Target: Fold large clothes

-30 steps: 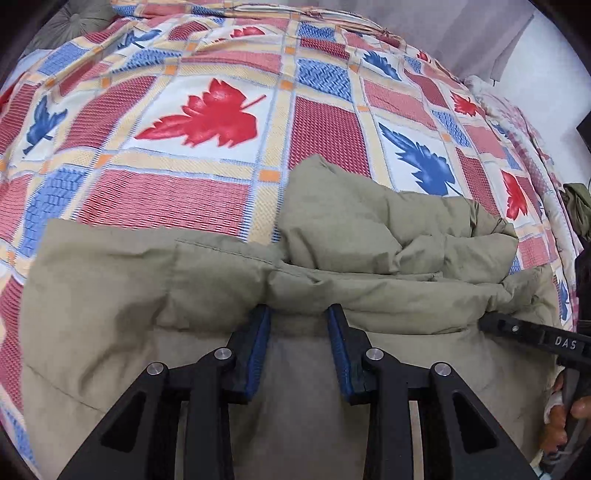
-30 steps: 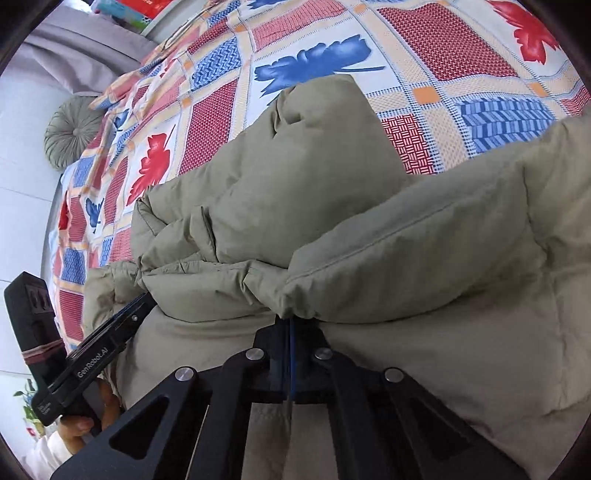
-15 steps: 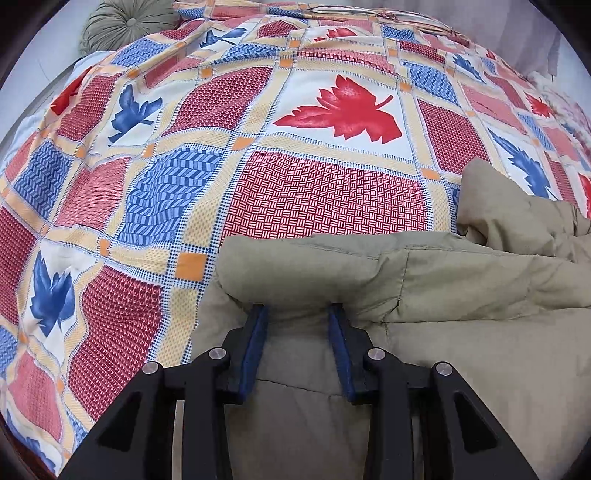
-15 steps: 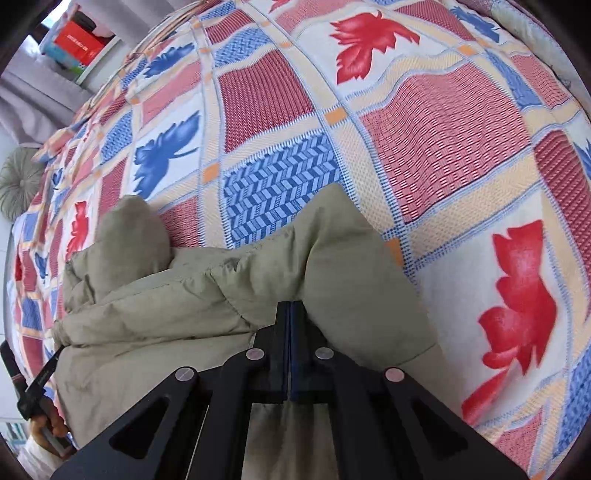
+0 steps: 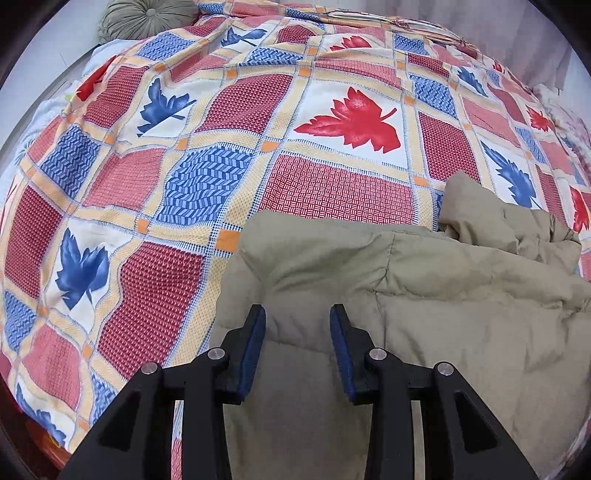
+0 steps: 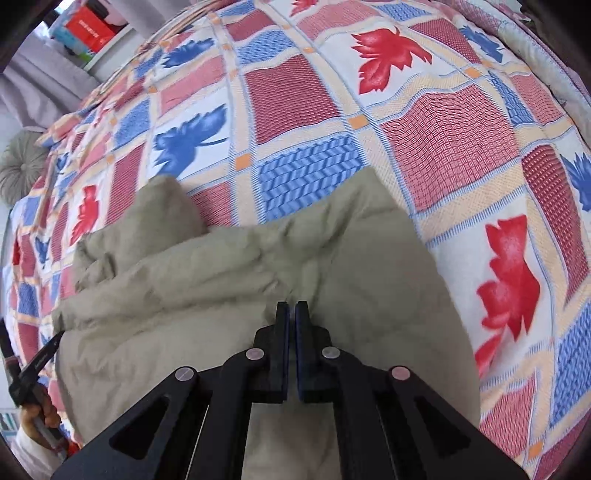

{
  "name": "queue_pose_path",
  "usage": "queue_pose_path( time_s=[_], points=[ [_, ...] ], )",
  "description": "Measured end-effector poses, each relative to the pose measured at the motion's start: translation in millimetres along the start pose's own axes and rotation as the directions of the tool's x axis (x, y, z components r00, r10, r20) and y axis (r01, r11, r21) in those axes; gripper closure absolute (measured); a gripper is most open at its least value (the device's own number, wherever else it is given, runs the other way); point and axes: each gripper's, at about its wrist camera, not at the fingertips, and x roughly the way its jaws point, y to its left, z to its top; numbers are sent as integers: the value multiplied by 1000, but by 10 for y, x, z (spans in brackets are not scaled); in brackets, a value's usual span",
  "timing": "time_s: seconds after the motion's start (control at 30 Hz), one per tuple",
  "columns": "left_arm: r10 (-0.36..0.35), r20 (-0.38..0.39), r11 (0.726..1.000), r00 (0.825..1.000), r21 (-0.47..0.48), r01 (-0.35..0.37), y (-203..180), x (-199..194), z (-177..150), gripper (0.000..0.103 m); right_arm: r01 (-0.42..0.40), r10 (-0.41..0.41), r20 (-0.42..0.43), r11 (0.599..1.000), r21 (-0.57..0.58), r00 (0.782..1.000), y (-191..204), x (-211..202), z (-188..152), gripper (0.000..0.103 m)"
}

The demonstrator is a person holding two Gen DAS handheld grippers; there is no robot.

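A large khaki padded jacket [image 5: 424, 295] lies on the patterned bedspread [image 5: 184, 184], folded over with a bunched sleeve at its far side. My left gripper [image 5: 297, 321] is open, its blue pads hovering over the jacket's left corner with nothing between them. In the right wrist view the same jacket [image 6: 221, 288] fills the lower middle. My right gripper [image 6: 291, 310] is shut, its tips at a fold of the jacket near its right corner. The left gripper's black tip [image 6: 37, 362] and the hand holding it show at the far left edge.
The bedspread [image 6: 443, 129] has red and blue leaf squares and spreads on all sides. A round grey-green cushion [image 5: 144, 18] sits at the head of the bed. A shelf with red boxes [image 6: 88, 29] stands beyond the bed. The bed's edge runs at lower left [image 5: 37, 435].
Both grippers moved outward along the jacket's near edge to opposite corners. The left stays open, the right stays shut. The jacket lies more spread out.
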Motion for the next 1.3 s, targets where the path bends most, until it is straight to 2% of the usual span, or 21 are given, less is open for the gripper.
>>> queue_pose_path(
  time_s=[0.07,0.17,0.3,0.33,0.37,0.43,0.63,0.73,0.8,0.83,0.87,0.9,0.93,1.07,1.2,1.3],
  points=[
    [-9,0,1000,1000,-14,9,20,-111,-72,23,-56,56,-17,998,2,998,100,-108,-168,99],
    [-14,28,1000,999,-8,14,31,-279,-166,20,-95,94,-52,995,-13,994,289,-192,-425,99],
    [-39,13,999,999,-1,39,46,-383,-274,20,-137,135,-99,990,-19,986,495,-214,-710,99],
    [-38,8,999,999,0,38,48,-398,-296,6,-145,143,-109,989,-15,984,535,-214,-766,99],
    [-29,8,1000,1000,-3,29,59,-420,-319,0,-155,153,-121,988,-10,981,581,-206,-825,99],
    [-27,22,1000,999,-5,27,69,-463,-354,0,-166,162,-138,986,-14,977,667,-186,-911,99],
    [-32,-6,999,999,13,32,123,-471,-404,0,-169,163,-167,985,-22,972,877,-114,-1020,99],
    [25,7,1000,1000,11,-25,204,-464,-432,0,-152,141,-171,987,-50,975,1010,-87,-1047,99],
    [32,7,999,999,7,-32,268,-442,-445,0,-151,138,-171,987,-64,976,1099,-68,-1053,92],
    [27,1,1000,1000,4,-27,302,-424,-446,0,-151,139,-170,986,-65,976,1137,-62,-1053,72],
    [26,-4,1000,1000,1,-26,338,-407,-455,0,-153,141,-167,986,-65,976,1166,-60,-1065,36],
    [27,-6,1000,1000,-1,-27,366,-392,-464,0,-164,151,-161,984,-65,975,1204,-62,-1069,22],
    [22,-11,1000,1000,-2,-22,395,-373,-475,0,-171,159,-153,983,-69,975,1241,-72,-1072,14],
    [16,-27,1000,1000,-8,-16,492,-317,-523,0,-177,161,-165,981,-84,973,1343,-35,-1072,14],
    [-48,-34,998,998,-32,47,698,-263,-542,0,-165,148,-179,983,-81,973,1366,50,-1072,14],
    [-74,-76,996,994,-46,71,851,-162,-533,0,-157,138,-189,984,-89,972,1376,110,-1082,14]
  ],
)
